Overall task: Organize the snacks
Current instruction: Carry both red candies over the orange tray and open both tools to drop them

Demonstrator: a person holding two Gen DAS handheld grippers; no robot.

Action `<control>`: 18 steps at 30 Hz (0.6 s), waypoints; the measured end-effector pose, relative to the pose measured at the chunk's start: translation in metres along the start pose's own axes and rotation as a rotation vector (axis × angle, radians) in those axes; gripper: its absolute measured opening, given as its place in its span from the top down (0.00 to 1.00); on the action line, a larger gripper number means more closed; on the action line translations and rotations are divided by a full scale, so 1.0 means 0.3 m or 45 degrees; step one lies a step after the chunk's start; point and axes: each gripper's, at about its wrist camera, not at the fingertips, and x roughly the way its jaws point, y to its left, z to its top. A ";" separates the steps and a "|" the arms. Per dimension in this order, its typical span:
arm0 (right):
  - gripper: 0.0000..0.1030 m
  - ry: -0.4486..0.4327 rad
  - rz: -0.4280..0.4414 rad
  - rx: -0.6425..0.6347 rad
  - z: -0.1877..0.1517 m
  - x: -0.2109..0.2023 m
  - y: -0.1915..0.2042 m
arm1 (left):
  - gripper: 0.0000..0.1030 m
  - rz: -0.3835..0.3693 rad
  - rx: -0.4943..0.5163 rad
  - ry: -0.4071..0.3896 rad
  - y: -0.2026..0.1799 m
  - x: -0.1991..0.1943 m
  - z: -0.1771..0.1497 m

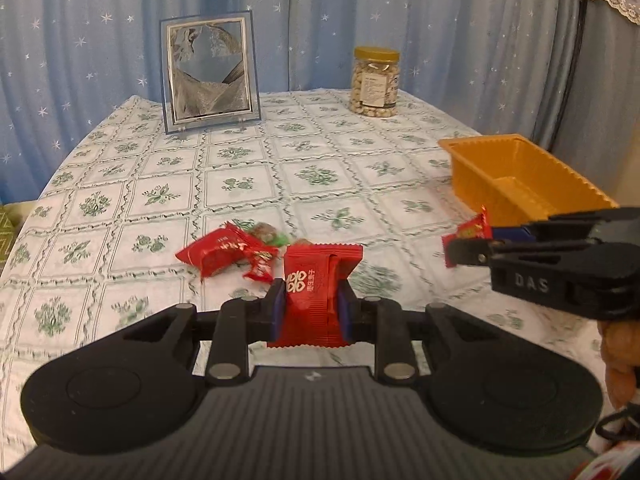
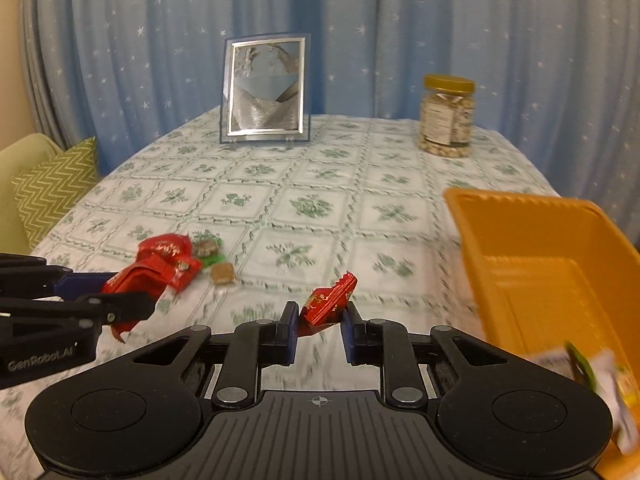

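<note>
My left gripper (image 1: pixel 311 304) is shut on a red snack packet (image 1: pixel 314 296) with white characters, held above the table. My right gripper (image 2: pixel 320 320) is shut on a small red candy packet (image 2: pixel 330 300); it also shows in the left wrist view (image 1: pixel 468 236), beside the orange tray (image 1: pixel 516 176). A pile of red and green wrapped snacks (image 1: pixel 232 252) lies on the tablecloth just beyond my left gripper. In the right wrist view the orange tray (image 2: pixel 520 216) is at the right, with a white and green packet (image 2: pixel 592 372) inside.
A framed picture (image 1: pixel 210 76) stands at the back of the table. A jar of nuts (image 1: pixel 375 82) with a yellow lid stands at the back right. A small brown candy (image 2: pixel 223 273) lies by the pile. Blue starred curtains hang behind; a green cushion (image 2: pixel 56 188) sits left.
</note>
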 end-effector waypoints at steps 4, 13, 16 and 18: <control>0.78 -0.001 -0.005 0.027 -0.039 -0.117 -0.013 | 0.77 0.001 -0.030 -0.002 -0.060 -0.083 -0.019; 0.78 -0.012 -0.046 0.136 -0.127 -0.342 -0.047 | 0.77 -0.030 -0.106 0.001 -0.195 -0.241 -0.056; 0.78 -0.015 -0.069 0.185 -0.143 -0.403 -0.071 | 0.77 -0.046 -0.110 0.001 -0.239 -0.277 -0.063; 0.78 -0.023 -0.084 0.201 -0.153 -0.443 -0.082 | 0.77 -0.064 -0.107 -0.006 -0.269 -0.301 -0.065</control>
